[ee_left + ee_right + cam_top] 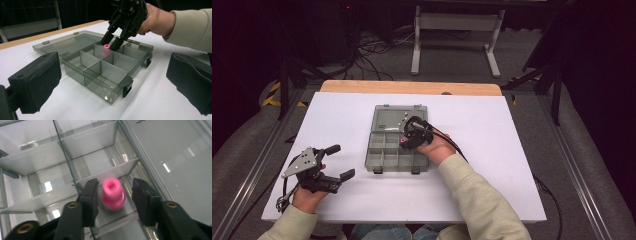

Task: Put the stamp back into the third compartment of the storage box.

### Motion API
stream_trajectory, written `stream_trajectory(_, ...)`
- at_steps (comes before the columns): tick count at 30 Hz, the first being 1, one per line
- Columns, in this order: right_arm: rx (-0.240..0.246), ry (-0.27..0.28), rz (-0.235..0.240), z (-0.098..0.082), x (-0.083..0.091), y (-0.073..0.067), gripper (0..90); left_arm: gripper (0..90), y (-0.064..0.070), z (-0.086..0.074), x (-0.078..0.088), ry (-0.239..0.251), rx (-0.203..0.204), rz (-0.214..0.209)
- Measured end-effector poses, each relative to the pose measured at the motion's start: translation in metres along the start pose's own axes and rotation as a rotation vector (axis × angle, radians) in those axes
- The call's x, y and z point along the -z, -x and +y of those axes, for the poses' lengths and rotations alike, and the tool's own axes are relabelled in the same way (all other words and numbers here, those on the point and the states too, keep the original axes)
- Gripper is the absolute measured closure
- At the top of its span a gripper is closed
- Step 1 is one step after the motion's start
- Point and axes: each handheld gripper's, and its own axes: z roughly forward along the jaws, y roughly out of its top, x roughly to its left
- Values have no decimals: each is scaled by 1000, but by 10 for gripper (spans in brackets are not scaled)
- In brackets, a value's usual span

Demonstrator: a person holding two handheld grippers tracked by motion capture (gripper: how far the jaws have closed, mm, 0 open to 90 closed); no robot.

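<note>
Clearly we are at the placing step: our right gripper (pixel 113 195) hangs over the organizer box (pixel 396 159), jaws apart around a pink spool (pixel 113 194) that sits blurred in a compartment beside the lid hinge. Next we would lift straight clear. Our left gripper (pixel 337 161) rests apart on the counter (pixel 492 195).

Cables (pixel 367 52) and a metal stand (pixel 457 37) lie behind the table (pixel 492 165).

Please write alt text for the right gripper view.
A small pink spool-shaped part, blurred, sits between the open jaws of the right claw, neither jaw clearly touching it, over a compartment of a clear grey organizer box.
</note>
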Motion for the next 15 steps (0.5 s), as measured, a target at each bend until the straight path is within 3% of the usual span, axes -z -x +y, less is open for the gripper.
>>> stream_trajectory(5, -10, 26, 10, 0, 8, 2, 583, 6, 0, 0, 0, 0, -1, 1)
stream_trajectory(15, -25, 106, 29, -1, 33, 4, 899, 9, 0, 0, 1, 2, 2, 6)
